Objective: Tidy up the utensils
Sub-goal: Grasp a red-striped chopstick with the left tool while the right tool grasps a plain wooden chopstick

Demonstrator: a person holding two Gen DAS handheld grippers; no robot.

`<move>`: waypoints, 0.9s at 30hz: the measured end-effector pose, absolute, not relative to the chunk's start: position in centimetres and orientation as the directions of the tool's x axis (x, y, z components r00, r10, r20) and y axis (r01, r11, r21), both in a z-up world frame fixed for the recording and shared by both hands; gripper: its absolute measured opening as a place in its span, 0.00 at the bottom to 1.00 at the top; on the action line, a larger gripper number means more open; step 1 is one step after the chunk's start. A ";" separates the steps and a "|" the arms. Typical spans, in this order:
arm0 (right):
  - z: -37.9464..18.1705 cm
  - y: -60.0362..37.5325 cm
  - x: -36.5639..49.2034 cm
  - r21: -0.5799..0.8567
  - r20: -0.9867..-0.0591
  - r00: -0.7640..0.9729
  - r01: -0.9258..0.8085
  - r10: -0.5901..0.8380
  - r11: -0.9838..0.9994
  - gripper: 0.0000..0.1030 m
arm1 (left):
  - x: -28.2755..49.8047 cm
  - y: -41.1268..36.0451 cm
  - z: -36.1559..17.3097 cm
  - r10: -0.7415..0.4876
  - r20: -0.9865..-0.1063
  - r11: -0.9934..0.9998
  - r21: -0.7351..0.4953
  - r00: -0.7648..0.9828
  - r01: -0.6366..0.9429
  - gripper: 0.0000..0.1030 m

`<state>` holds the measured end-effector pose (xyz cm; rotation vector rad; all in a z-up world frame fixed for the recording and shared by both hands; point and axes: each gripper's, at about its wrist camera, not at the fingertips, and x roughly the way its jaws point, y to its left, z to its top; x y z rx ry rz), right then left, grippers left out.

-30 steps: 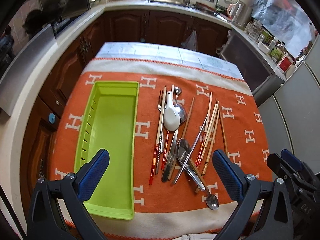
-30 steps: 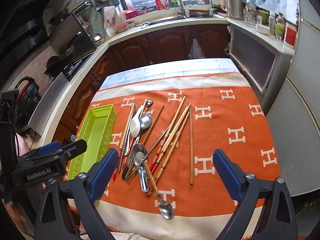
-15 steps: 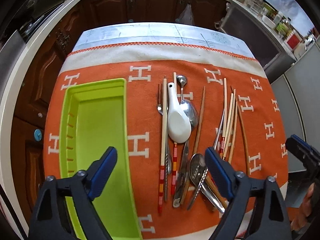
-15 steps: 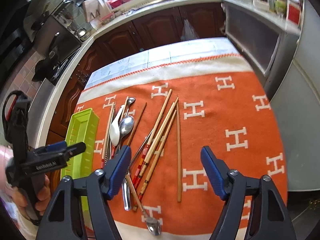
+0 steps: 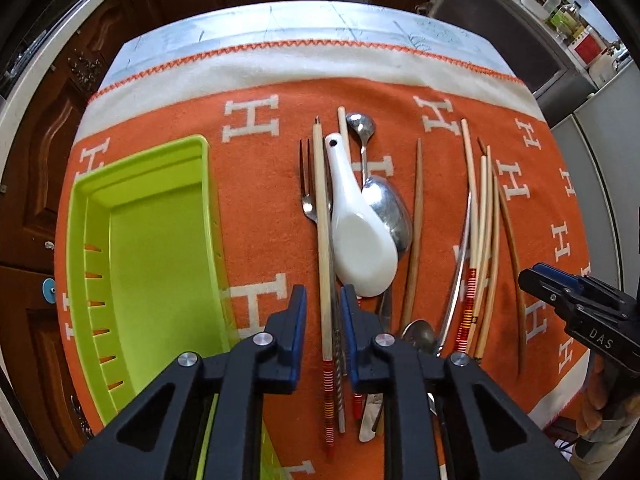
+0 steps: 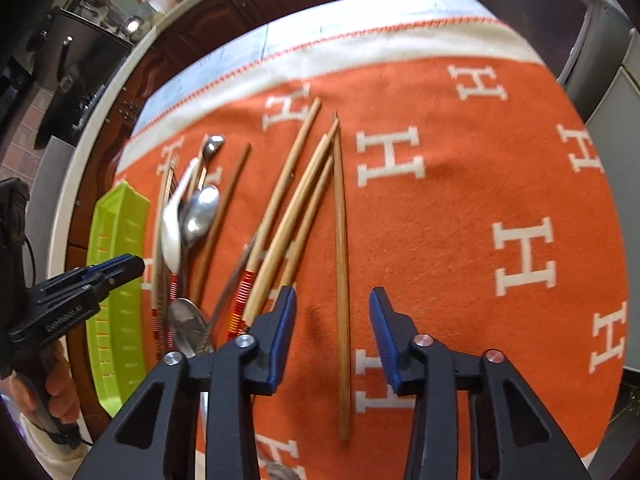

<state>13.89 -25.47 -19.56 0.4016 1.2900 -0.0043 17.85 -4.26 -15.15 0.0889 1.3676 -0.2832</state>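
1. Nearest the lens, the left gripper [image 5: 324, 312] straddles a red-banded chopstick [image 5: 323, 248] and a thin metal handle beside it; the jaws stand narrowly apart and not yet clamped, just right of the green tray [image 5: 144, 264].
2. The right gripper [image 6: 333, 316] hangs open over a lone brown chopstick [image 6: 341, 264] at the far side of the heap from the tray, its jaws well clear of the stick on both sides.
3. Beyond the left gripper, away from the tray, a white ceramic spoon [image 5: 360, 240] overlaps a steel spoon [image 5: 386, 208], with a small fork [image 5: 306, 184] on the tray side of them.
4. Farther from the tray, more pale chopsticks [image 5: 480, 232] fan across the orange blanket [image 5: 440, 92] covering the counter [image 5: 304, 24].
5. The tray holds nothing, so sorting appears barely begun.
6. A clean pick likely means closing on the chopstick alone, square across the shaft, and lifting straight up so that the ceramic spoon is not dragged along.
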 end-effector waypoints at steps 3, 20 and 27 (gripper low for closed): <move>-20.2 -25.1 13.9 0.283 -0.937 0.271 0.225 0.219 0.932 0.35 | 17.9 -4.3 -16.0 -0.140 -0.977 0.962 -0.096 0.160 0.256 0.13; -21.5 -25.7 14.9 0.275 -0.939 0.275 0.228 0.209 0.934 0.07 | 17.7 -4.2 -17.0 -0.204 -0.967 0.957 -0.166 0.150 0.237 0.04; -20.9 -25.8 14.2 0.290 -0.931 0.293 0.230 0.217 0.929 0.07 | 16.9 -3.4 -15.6 -0.228 -0.959 0.957 -0.189 0.171 0.219 0.03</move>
